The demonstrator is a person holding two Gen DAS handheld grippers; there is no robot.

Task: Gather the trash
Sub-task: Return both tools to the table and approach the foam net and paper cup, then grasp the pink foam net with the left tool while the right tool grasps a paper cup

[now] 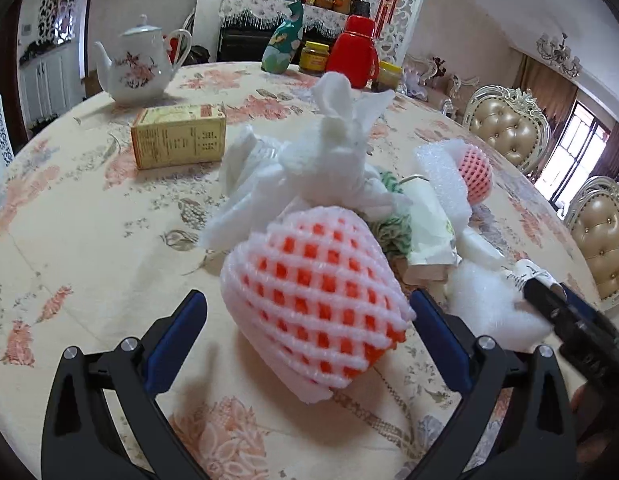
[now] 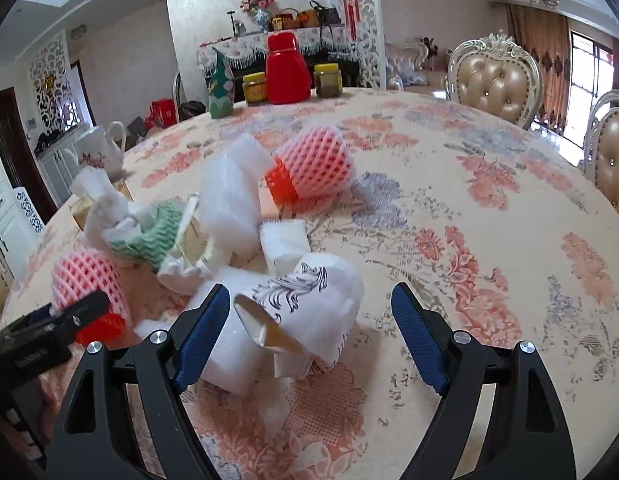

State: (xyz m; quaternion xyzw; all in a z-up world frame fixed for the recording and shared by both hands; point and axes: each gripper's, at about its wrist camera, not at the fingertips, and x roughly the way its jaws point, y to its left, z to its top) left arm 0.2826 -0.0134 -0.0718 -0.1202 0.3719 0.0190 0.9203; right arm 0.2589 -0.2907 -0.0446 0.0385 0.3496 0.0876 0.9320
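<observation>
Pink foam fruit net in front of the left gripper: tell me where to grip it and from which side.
Grip the pink foam net across its wide middle, coming straight forward along the table. It lies on its side between the open left gripper fingers, with its soft mesh flanks facing each pad.

— Report the left wrist view.

— I have the left gripper (image 1: 309, 340) with jaws spread wide; its blue pads (image 1: 175, 344) flank a pink foam fruit net (image 1: 317, 296) over something orange, lying on the floral tablecloth (image 1: 89, 248). I cannot tell whether the pads touch the net.

— Beyond it?

— At 12 o'clock, crumpled white foam sheet (image 1: 333, 160) sits against the net. At 1 o'clock, a second pink net (image 1: 475, 174). At 10 o'clock, a yellow carton (image 1: 177, 140); farther back, a white teapot (image 1: 135, 66). At 3 o'clock, the right gripper (image 1: 549, 296) enters against white foam (image 1: 489, 304); its jaws are obscured.
</observation>
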